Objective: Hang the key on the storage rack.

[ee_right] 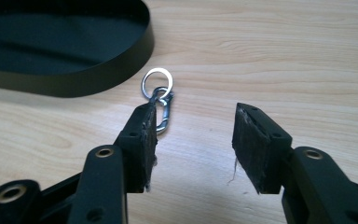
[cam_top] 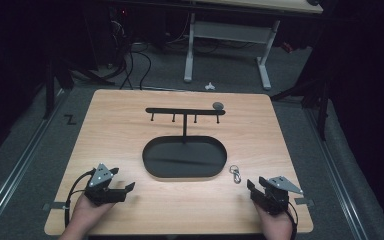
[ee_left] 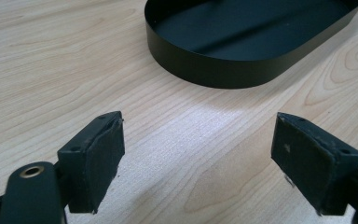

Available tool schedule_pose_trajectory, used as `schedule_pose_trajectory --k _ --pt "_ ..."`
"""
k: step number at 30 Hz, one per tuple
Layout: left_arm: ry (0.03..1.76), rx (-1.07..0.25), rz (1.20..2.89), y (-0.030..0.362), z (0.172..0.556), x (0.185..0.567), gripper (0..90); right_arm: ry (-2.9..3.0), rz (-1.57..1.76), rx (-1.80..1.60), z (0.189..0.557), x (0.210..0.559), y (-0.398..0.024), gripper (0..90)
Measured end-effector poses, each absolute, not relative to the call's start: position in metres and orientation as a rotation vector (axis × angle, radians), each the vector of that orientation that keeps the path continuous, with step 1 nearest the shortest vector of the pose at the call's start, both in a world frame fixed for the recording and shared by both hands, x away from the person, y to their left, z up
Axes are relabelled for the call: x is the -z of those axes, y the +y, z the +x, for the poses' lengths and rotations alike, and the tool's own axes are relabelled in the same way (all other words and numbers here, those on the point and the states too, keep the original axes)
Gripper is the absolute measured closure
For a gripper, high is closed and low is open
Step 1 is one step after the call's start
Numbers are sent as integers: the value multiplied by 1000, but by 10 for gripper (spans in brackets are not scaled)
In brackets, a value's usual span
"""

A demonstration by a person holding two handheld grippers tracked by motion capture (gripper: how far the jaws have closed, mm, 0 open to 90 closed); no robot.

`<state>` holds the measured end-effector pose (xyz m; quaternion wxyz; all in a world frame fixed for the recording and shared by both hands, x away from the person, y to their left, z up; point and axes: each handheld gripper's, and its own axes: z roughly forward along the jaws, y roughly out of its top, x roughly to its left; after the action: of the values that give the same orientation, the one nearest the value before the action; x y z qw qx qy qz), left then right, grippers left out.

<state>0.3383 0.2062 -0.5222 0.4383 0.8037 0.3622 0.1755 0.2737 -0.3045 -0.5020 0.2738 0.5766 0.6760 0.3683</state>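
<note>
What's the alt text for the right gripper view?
The right gripper has its jaws open above a wooden table, nothing between them. A small metal key ring with snap clip lies on the table just beyond the left jaw. The rim of a black oval tray curves across the upper left.

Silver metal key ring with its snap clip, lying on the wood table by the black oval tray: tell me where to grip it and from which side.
Grip the silver metal key ring with snap clip across the clip's long body, probably from above, jaws straddling its narrow sides. It lies flat on the wooden table, so nothing stands up to pinch. The right gripper is open just short of it.
</note>
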Motion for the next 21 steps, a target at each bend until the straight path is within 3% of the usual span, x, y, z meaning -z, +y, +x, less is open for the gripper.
schedule_pose_trajectory --k 21 --pt "893 -423 2004 204 339 523 178 1795 1566 -996 274 506 -311 424"
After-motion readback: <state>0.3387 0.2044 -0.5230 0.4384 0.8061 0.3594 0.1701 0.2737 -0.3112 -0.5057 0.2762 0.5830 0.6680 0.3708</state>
